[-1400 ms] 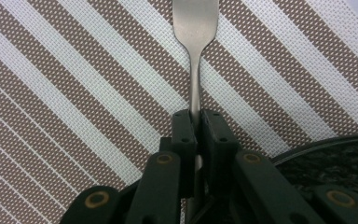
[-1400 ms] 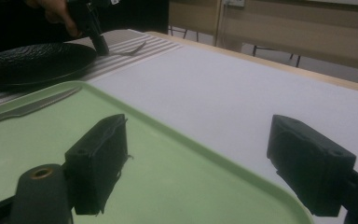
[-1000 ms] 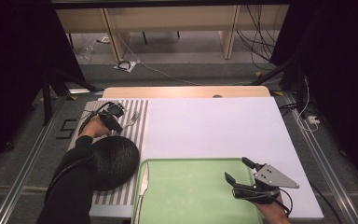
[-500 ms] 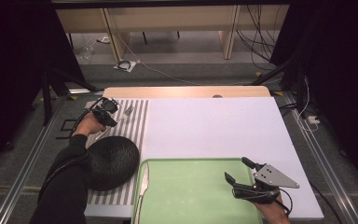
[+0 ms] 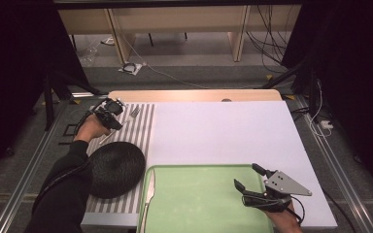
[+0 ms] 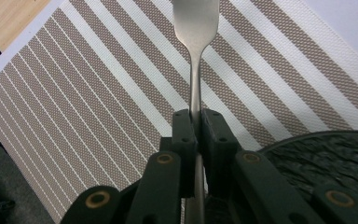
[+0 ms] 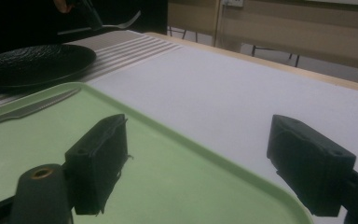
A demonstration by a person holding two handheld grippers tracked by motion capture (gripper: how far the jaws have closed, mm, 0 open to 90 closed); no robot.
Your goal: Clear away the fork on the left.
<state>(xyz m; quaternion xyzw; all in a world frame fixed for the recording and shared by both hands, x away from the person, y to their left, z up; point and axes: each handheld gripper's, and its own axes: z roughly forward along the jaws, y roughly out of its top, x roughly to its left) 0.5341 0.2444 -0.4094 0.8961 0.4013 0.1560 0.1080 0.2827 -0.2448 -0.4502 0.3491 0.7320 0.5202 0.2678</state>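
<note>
Over the striped placemat [image 5: 136,127] at the table's far left corner, the left gripper [image 5: 110,112] is holding a fork [image 6: 196,56] by its handle. Its jaws are pinching the thin metal stem tightly, with the tines pointing away past the top edge of the left gripper view. The fork is sitting above the mat, just beyond the black plate [image 5: 112,168]; whether it is brushing the cloth or hanging clear of it is hard to tell, though the right gripper view suggests it is raised. A knife [image 5: 147,195] is lying along the left rim of the green tray [image 5: 194,204], untouched. The right gripper [image 5: 246,183] is resting over the tray's right side with its jaws spread wide and nothing between them. Judging from the layout (a place setting seems to be in the making), the plate is already down on the mat, the fork is in hand and waiting to be laid beside it, and the knife is yet to be fetched from the tray.
</note>
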